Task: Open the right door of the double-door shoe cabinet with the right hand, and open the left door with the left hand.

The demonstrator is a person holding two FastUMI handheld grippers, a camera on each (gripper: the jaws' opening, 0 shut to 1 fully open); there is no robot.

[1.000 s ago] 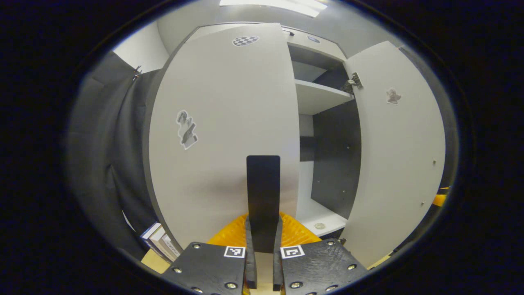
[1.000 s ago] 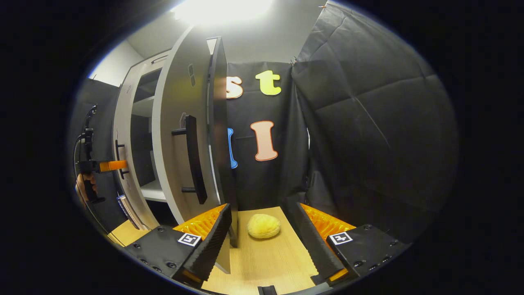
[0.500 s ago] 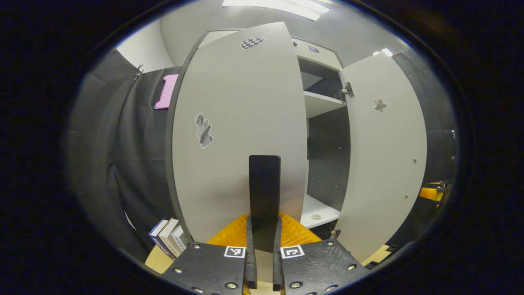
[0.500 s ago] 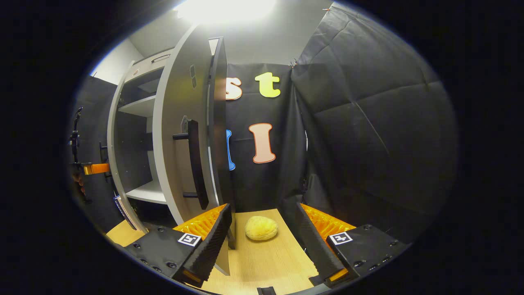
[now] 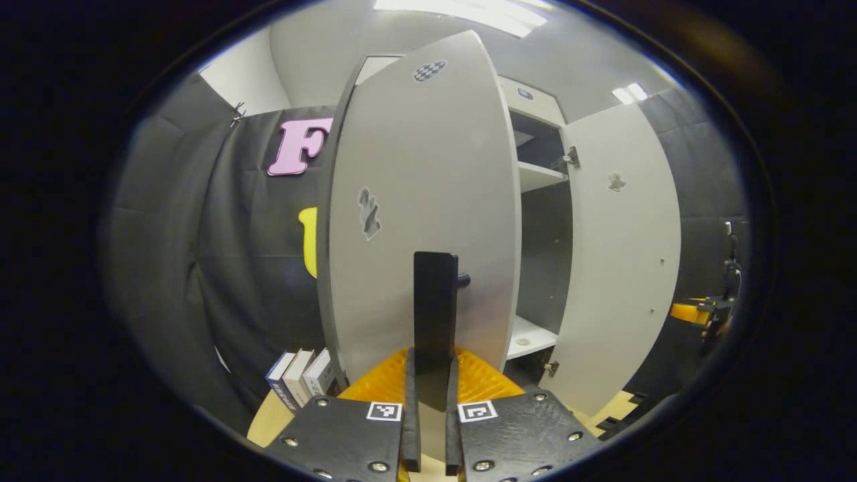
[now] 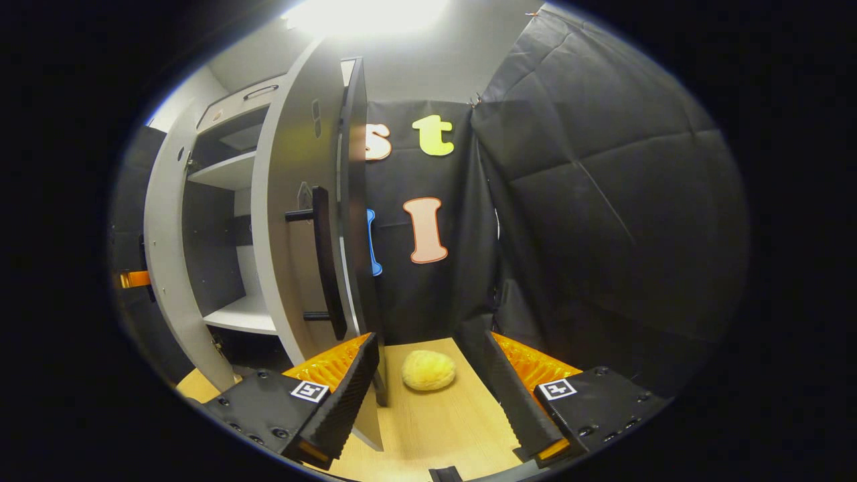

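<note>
The grey shoe cabinet (image 5: 535,177) stands with both doors swung out. In the left gripper view the left door (image 5: 422,187) faces me, and my left gripper (image 5: 430,378) is shut on its upright black handle (image 5: 435,301). The right door (image 5: 622,254) stands open beyond it. In the right gripper view the right door (image 6: 294,221) is nearly edge-on, its black bar handle (image 6: 325,261) free. My right gripper (image 6: 428,402) is open, low beside that door's bottom edge, holding nothing. The left door (image 6: 167,254) shows at the far left there.
Several books (image 5: 301,375) lean at the foot of the left door. A yellow rounded lump (image 6: 428,369) lies on the wooden floor (image 6: 435,428) ahead of the right gripper. Pale shelves (image 6: 241,314) show inside. Black cloth walls close in on both sides.
The left door has swung further outward with my left gripper on its handle, uncovering more cloth wall behind it. The right gripper has barely moved.
</note>
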